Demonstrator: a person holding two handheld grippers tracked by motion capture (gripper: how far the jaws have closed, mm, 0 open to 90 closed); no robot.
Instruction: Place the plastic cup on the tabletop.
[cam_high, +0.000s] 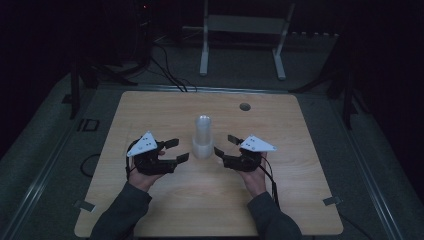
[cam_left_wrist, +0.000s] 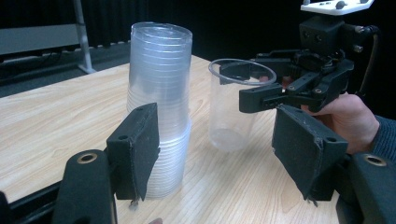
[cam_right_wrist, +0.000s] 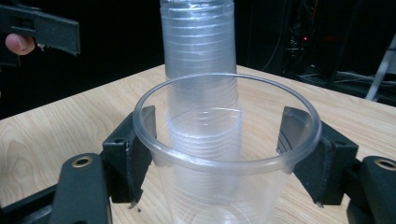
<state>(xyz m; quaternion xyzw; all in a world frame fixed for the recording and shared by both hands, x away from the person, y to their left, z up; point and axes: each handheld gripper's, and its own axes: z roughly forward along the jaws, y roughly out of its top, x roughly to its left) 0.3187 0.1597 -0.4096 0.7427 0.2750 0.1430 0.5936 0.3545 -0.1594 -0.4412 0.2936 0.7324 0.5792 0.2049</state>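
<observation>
A stack of clear plastic cups (cam_high: 203, 137) was seen standing upright near the middle of the wooden table (cam_high: 150, 112), between the two grippers. In the left gripper view the stack (cam_left_wrist: 160, 107) rose just beyond the near left jaw, and a single clear cup (cam_left_wrist: 232, 105) stood on the table just beside it, apart from the stack. The right gripper (cam_left_wrist: 275, 88) was seen in that view at the single cup, its jaws set to either side of the cup just under the rim. In the right gripper view the single cup (cam_right_wrist: 224, 154) was framed between the two black jaws, whose pads lay against its wall on both sides, so the cup was taken as held by that gripper at a middling width; the stack (cam_right_wrist: 198, 46) was seen behind and through it. The left gripper (cam_high: 176, 151) was held in the person's left hand (cam_high: 145, 175) just left of the stack, its jaws spread apart with nothing between them. The right hand (cam_high: 255, 180) was seen below the right gripper (cam_high: 224, 145) in the high view.
</observation>
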